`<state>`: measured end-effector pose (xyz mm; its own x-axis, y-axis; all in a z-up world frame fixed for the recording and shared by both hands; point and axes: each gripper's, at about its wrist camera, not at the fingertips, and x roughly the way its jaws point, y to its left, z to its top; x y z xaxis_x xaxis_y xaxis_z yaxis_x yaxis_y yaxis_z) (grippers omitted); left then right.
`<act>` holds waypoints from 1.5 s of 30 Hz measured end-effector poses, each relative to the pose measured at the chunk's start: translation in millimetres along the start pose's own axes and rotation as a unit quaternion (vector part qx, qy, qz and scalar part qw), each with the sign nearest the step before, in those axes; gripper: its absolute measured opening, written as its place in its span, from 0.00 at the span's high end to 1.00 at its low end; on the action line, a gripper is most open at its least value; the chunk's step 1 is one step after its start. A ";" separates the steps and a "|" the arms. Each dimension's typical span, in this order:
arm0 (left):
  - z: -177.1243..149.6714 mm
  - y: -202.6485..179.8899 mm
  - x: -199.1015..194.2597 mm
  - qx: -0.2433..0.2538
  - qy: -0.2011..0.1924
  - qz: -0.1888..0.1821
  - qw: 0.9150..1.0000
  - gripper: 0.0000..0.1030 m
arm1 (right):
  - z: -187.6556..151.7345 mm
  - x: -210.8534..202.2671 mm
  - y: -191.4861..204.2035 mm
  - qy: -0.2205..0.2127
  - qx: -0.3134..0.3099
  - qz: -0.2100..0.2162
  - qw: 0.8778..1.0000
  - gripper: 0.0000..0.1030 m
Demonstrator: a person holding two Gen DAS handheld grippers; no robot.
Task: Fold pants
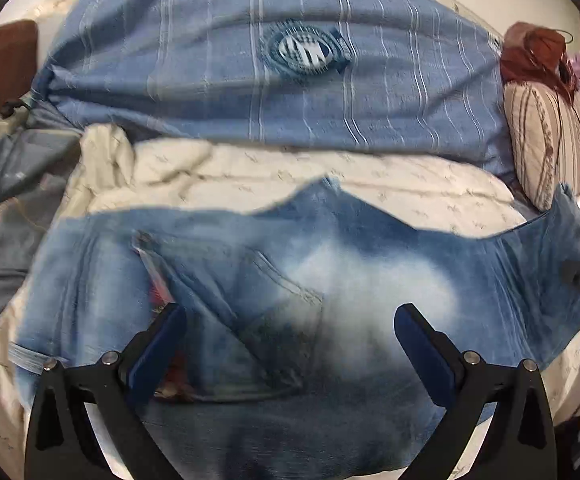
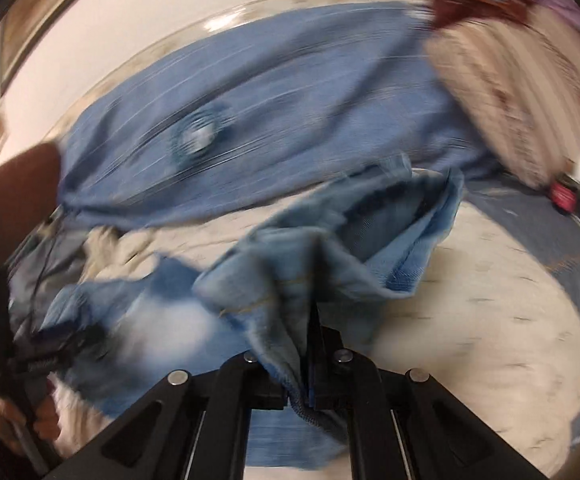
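Right tongs (image 2: 309, 344): clenched on a bunched edge of the jeans (image 1: 329, 280), which rises in loose folds above the jaws — the grip point itself is blurred. Left tongs (image 1: 290, 320): released, blue pads wide apart, over the pocket area of the jeans without gripping. The jeans lie spread on the cream bed sheet (image 1: 409, 192), one end lifted at the right. Beyond lies a blue striped blanket (image 1: 210, 80). A patterned pillow (image 1: 549, 140) is cut off at the right edge.

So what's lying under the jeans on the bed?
A cream bedsheet shows around the jeans. Something red peeks from the denim; whatever else lies beneath is covered.
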<state>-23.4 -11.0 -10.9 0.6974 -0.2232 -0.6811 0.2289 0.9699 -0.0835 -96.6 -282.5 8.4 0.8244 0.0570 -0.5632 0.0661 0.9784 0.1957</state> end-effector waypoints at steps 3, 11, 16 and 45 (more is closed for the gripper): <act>3.4 5.9 -11.0 -0.001 -0.029 0.017 0.999 0.00 | -9.4 18.5 38.7 0.036 -0.024 0.050 0.998 0.94; 6.2 18.6 -10.9 -0.010 -0.023 0.005 1.000 0.00 | -53.0 66.0 79.2 0.160 -0.059 0.080 0.982 0.78; 5.5 14.7 -12.8 -0.003 -0.028 -0.003 1.000 0.00 | -44.6 48.1 79.9 0.196 -0.081 0.106 0.971 0.72; -15.0 -27.4 16.1 0.099 0.010 0.036 0.994 0.00 | -64.1 29.4 42.6 0.085 -0.065 0.087 0.990 0.15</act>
<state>-28.7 -39.7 -30.5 0.7042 -0.1498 -0.6940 0.3091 0.9447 0.1097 -105.6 -226.4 -51.2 0.7097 0.2491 -0.6590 -0.1503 0.9674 0.2038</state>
